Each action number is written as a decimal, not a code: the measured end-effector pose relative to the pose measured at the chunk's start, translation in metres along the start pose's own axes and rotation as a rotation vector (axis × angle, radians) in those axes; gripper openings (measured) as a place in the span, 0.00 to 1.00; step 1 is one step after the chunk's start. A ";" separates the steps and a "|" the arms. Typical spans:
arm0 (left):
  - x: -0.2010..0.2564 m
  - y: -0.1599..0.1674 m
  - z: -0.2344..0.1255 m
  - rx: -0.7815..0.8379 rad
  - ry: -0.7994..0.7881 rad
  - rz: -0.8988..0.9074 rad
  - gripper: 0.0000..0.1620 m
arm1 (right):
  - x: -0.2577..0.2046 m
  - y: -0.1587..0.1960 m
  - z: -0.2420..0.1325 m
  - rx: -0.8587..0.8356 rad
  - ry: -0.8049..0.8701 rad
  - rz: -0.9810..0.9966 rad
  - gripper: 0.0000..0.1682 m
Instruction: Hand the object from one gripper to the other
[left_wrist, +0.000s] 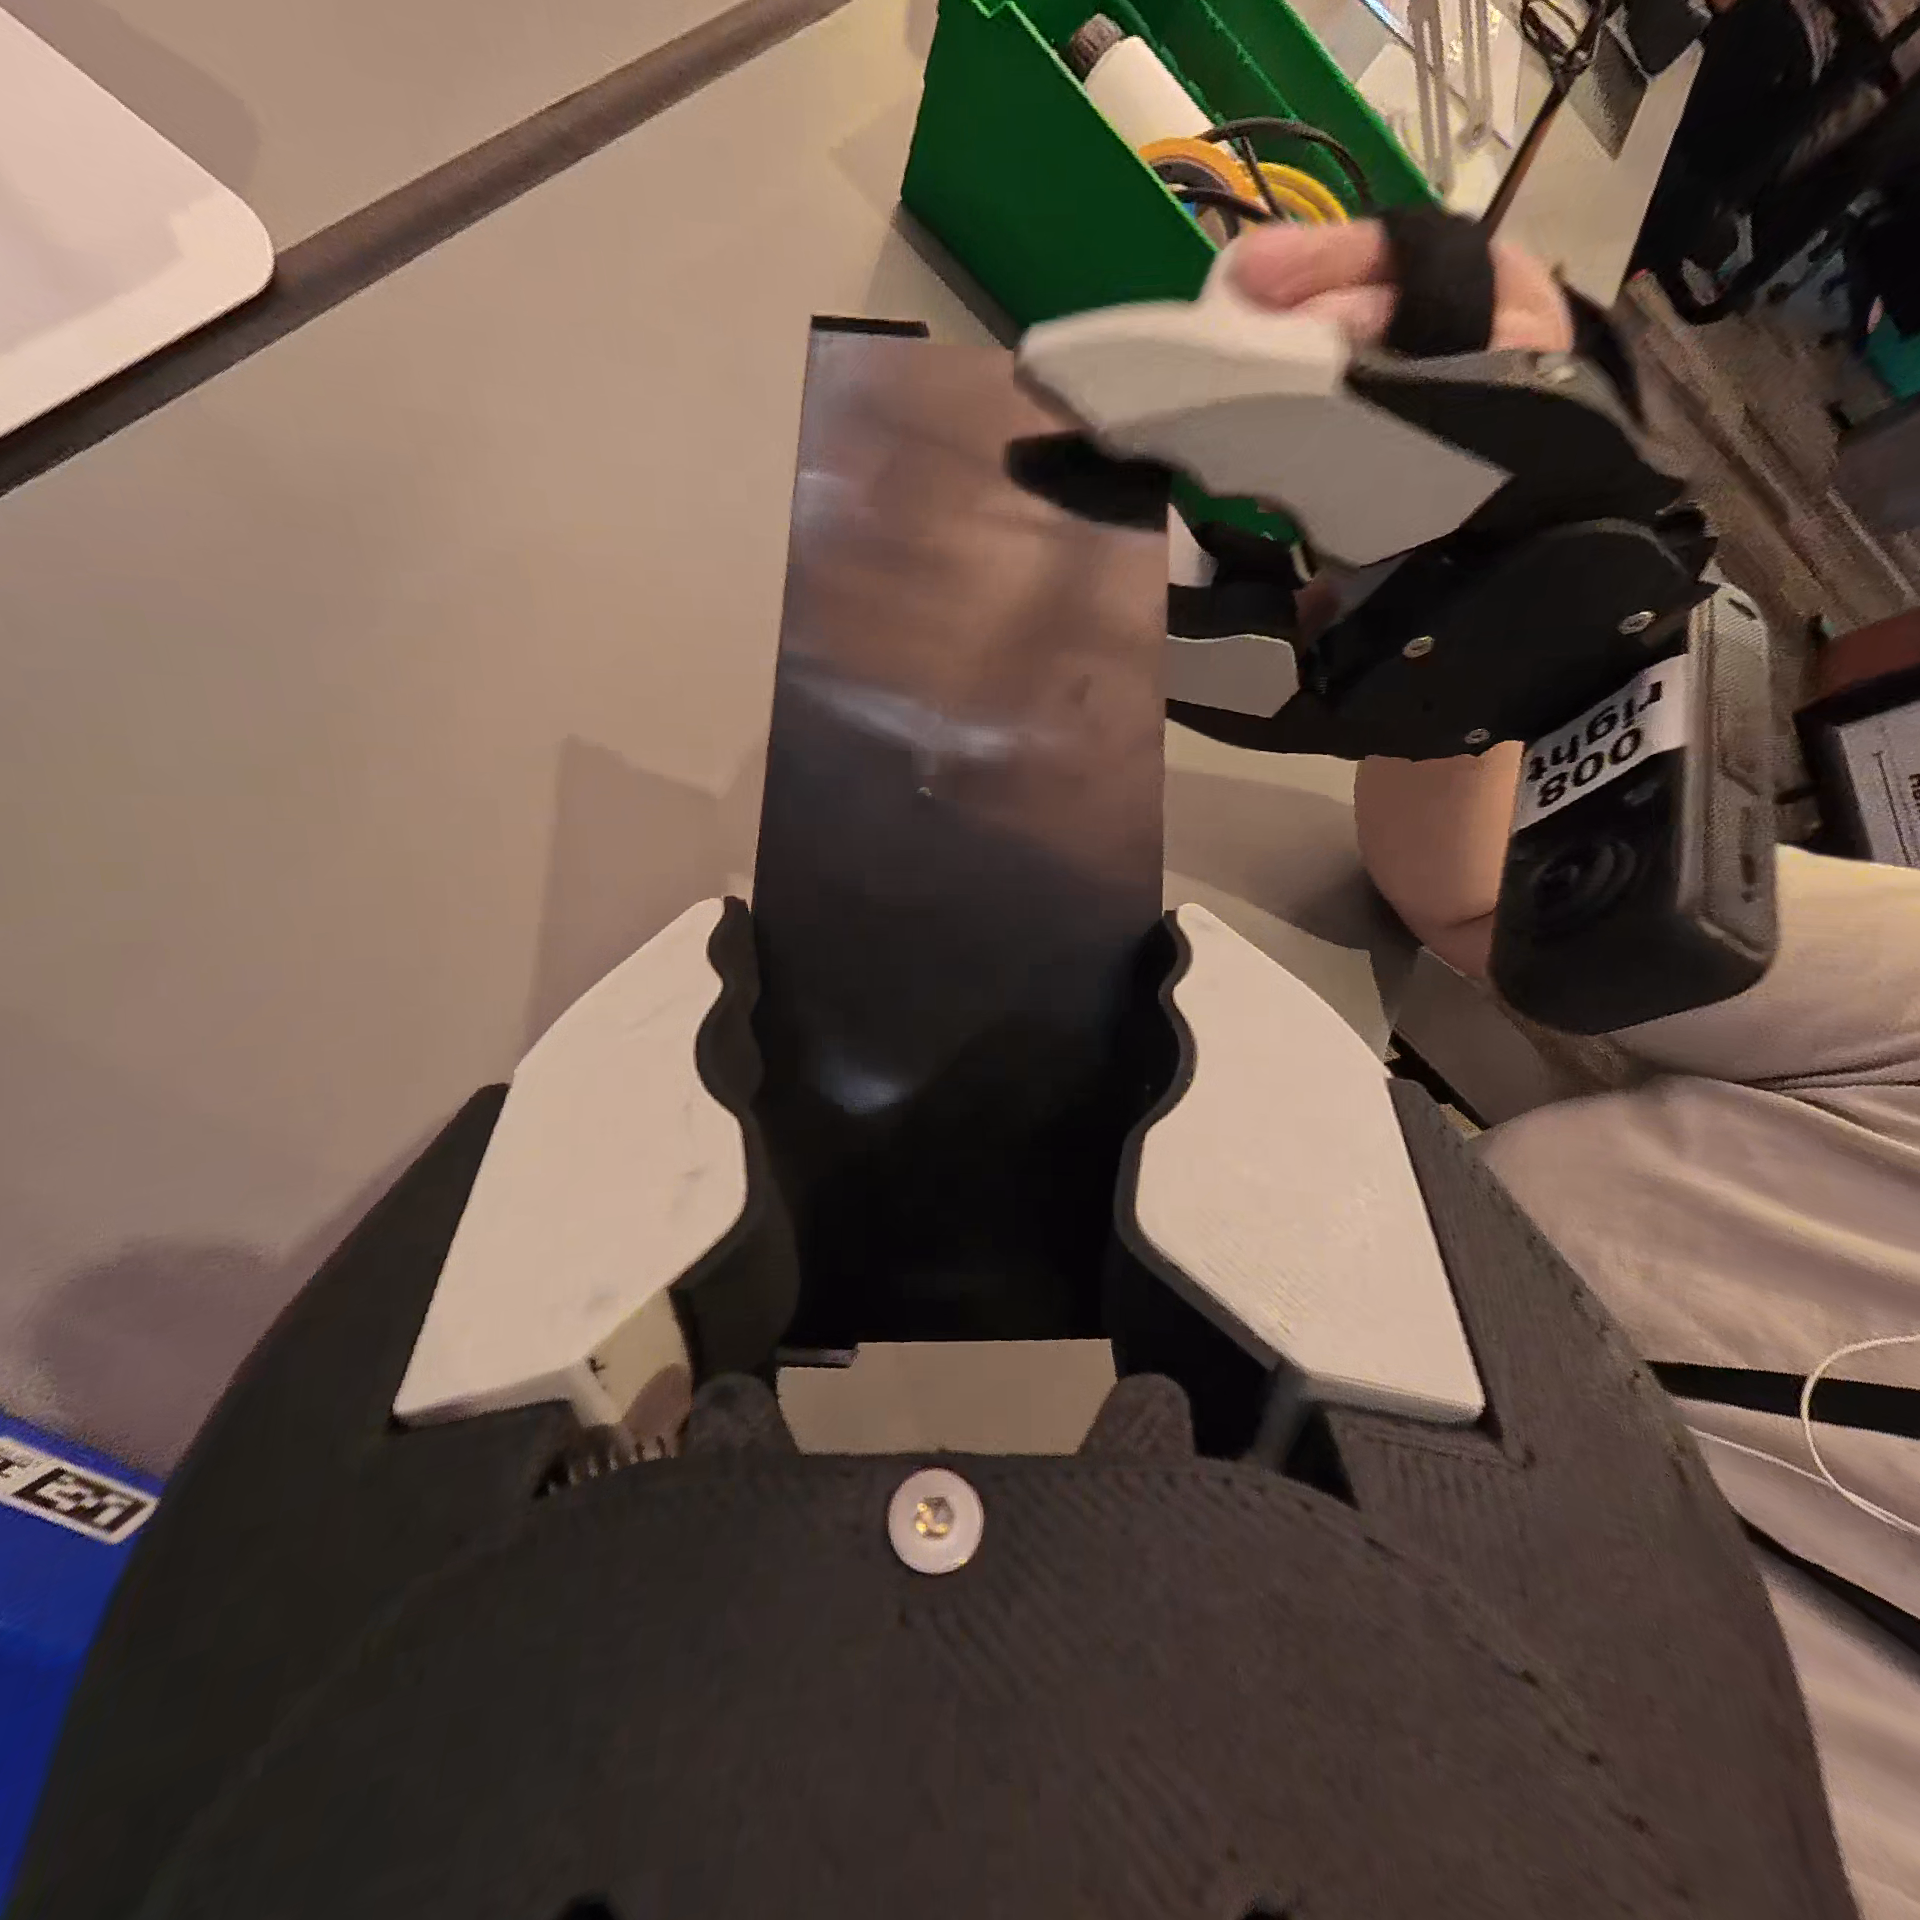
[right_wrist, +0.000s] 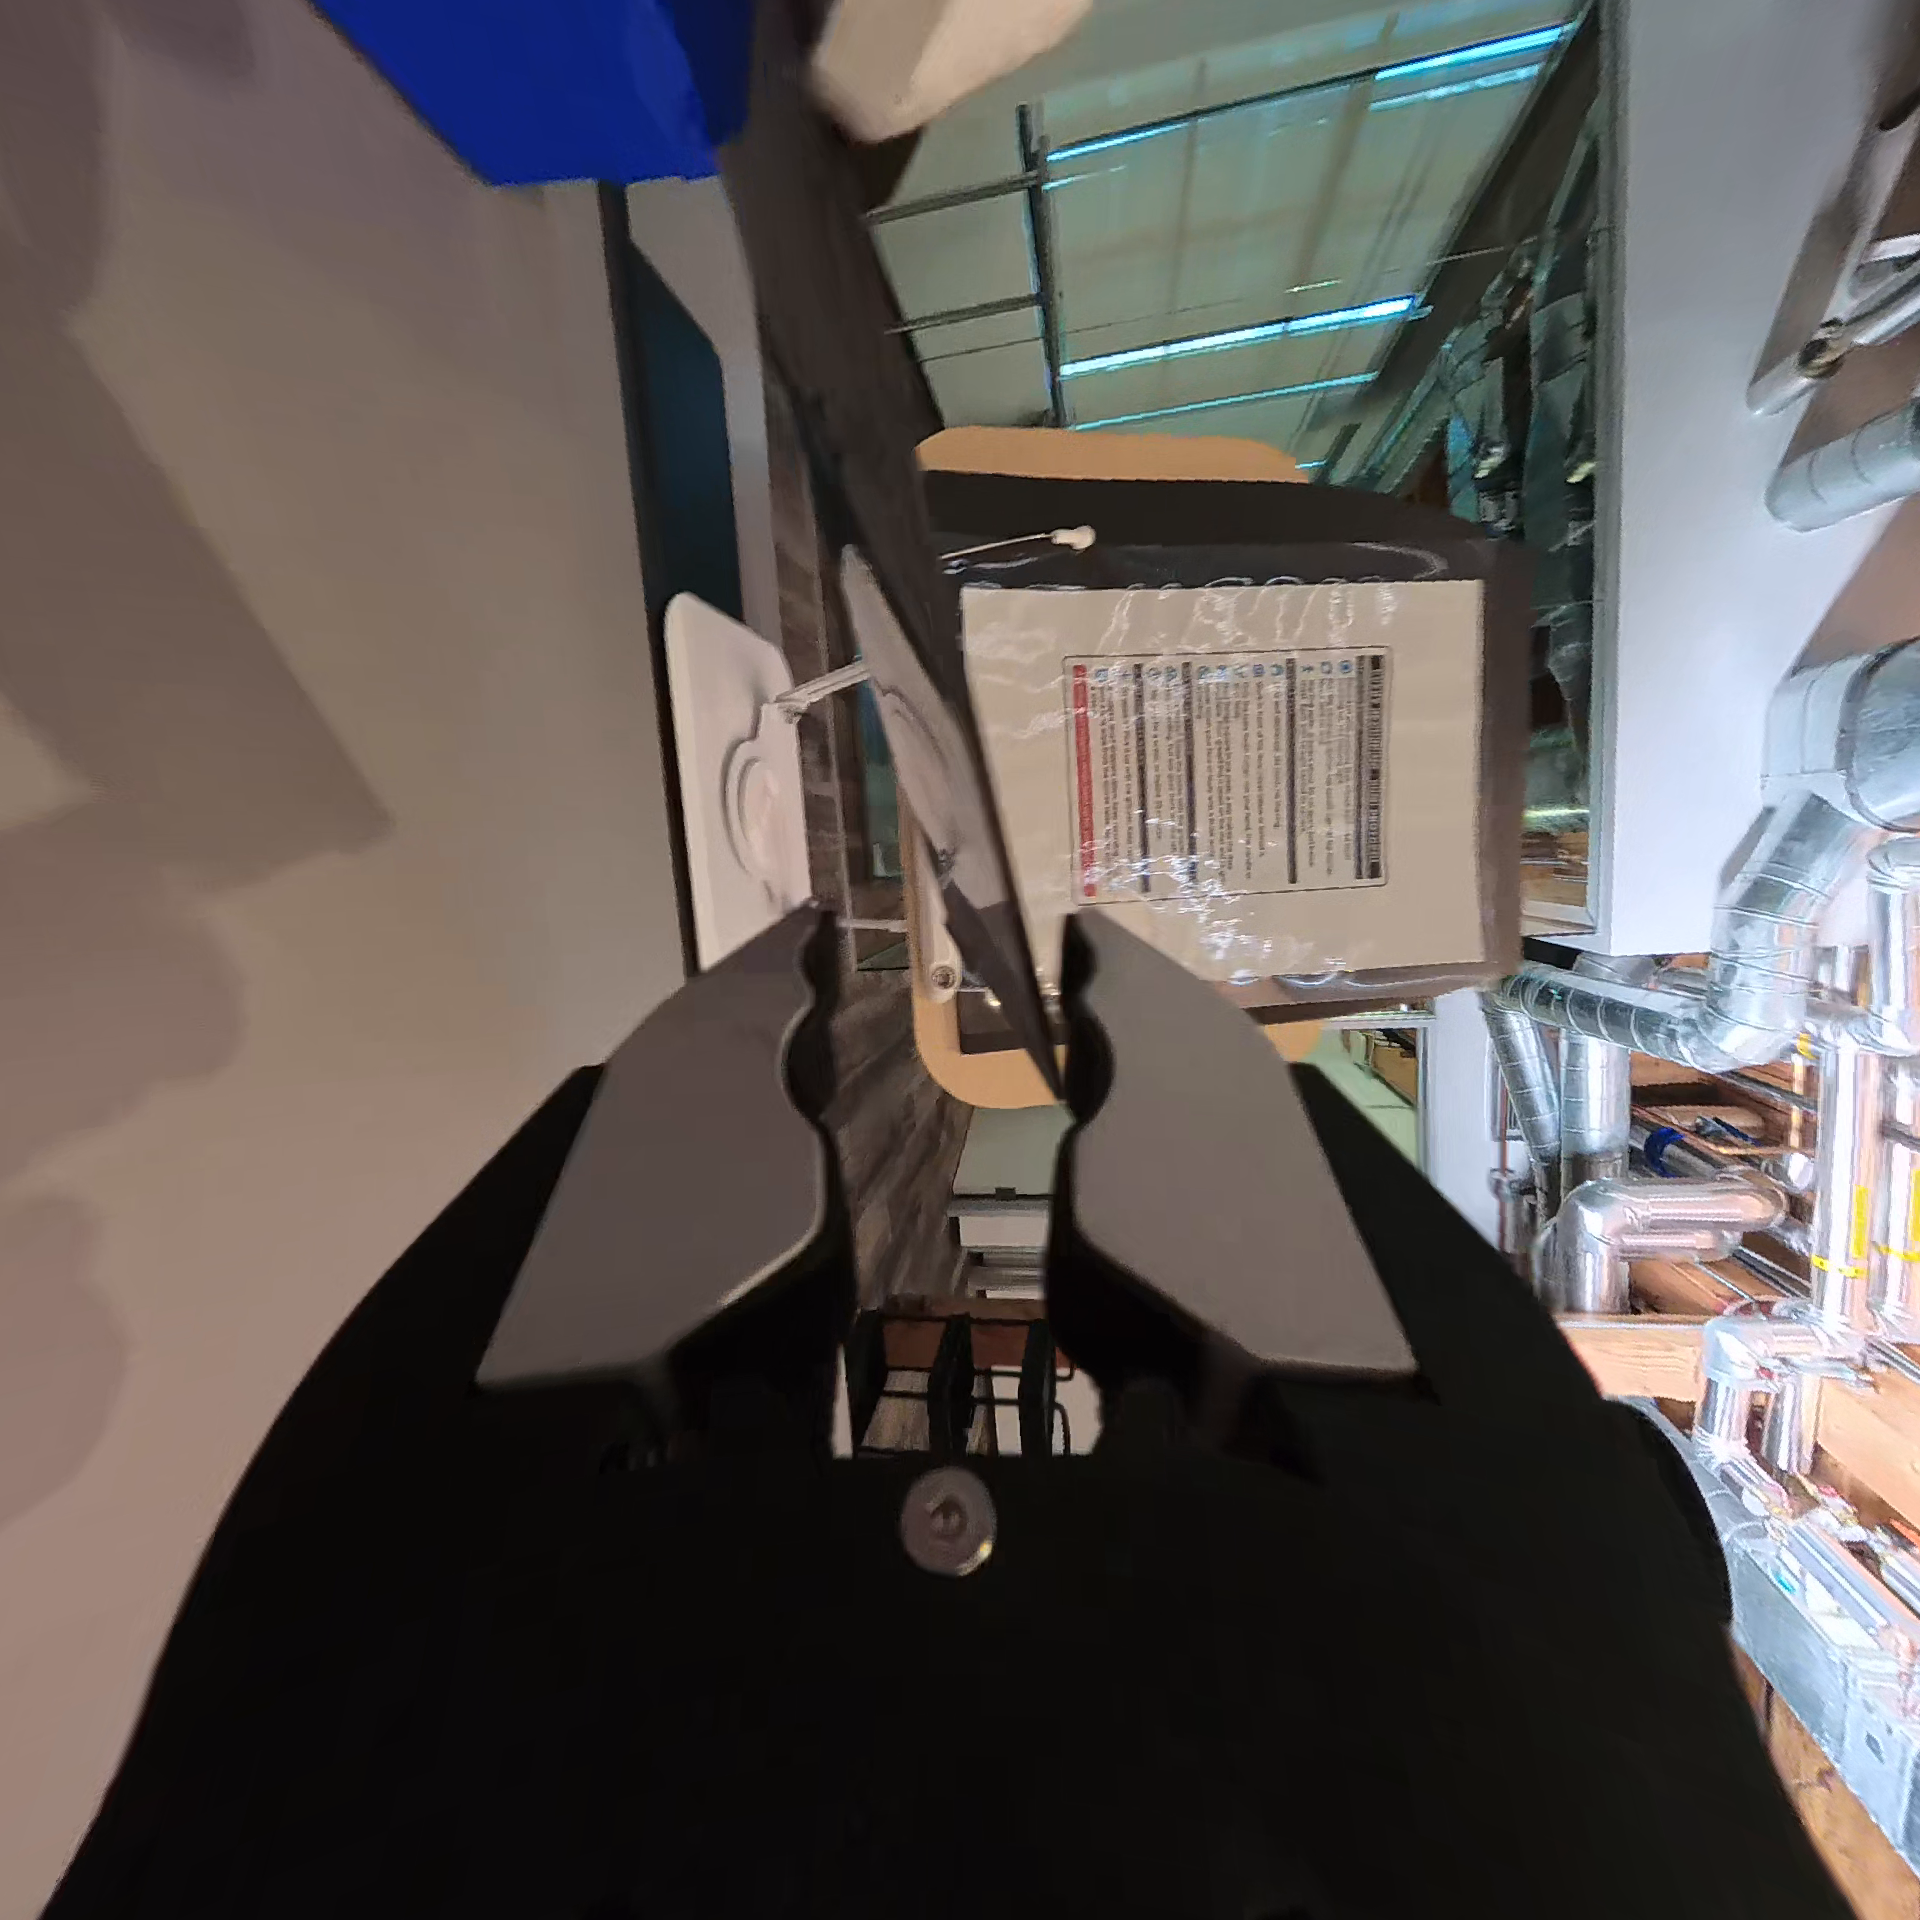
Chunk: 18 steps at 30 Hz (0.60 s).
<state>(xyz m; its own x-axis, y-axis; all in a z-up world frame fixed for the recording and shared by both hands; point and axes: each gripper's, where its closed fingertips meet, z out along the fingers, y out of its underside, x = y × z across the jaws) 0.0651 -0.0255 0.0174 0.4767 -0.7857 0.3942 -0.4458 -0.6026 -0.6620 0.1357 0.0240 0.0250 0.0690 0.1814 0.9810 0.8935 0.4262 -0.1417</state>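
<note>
flat glossy black panel (left_wrist: 961, 831), kinda reflective | clamped in left gripper (left_wrist: 951, 1049) | right gripper (right_wrist: 940, 1013) jaws apart at its far edge, maybe touching | green bin (left_wrist: 1049, 197) behind

Our left gripper (left_wrist: 951, 935) fingers clamped inward, our right gripper (left_wrist: 1101, 416) rolled sideways, fingers parted, our hand (left_wrist: 1382, 275) behind it.

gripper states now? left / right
Left gripper: shut on the flat, glossy black rectangular panel.
Right gripper: open, its jaws around the panel's far edge, not yet clamped.
</note>
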 end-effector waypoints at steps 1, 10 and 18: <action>0.002 -0.003 0.000 0.009 0.013 0.008 0.34 | -0.005 0.003 0.001 -0.006 -0.028 -0.003 0.15; -0.023 -0.046 -0.077 0.474 -0.053 -0.020 0.49 | -0.013 0.035 0.012 0.007 -0.153 0.381 0.01; -0.033 -0.059 -0.122 0.773 0.042 -0.029 0.56 | 0.032 0.017 -0.011 0.433 -0.281 1.110 0.01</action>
<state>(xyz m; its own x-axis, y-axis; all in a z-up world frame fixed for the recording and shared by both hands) -0.0167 0.0187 0.1219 0.4444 -0.7848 0.4321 0.2298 -0.3663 -0.9017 0.1580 0.0274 0.0553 0.5533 0.7962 0.2447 0.1855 0.1686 -0.9681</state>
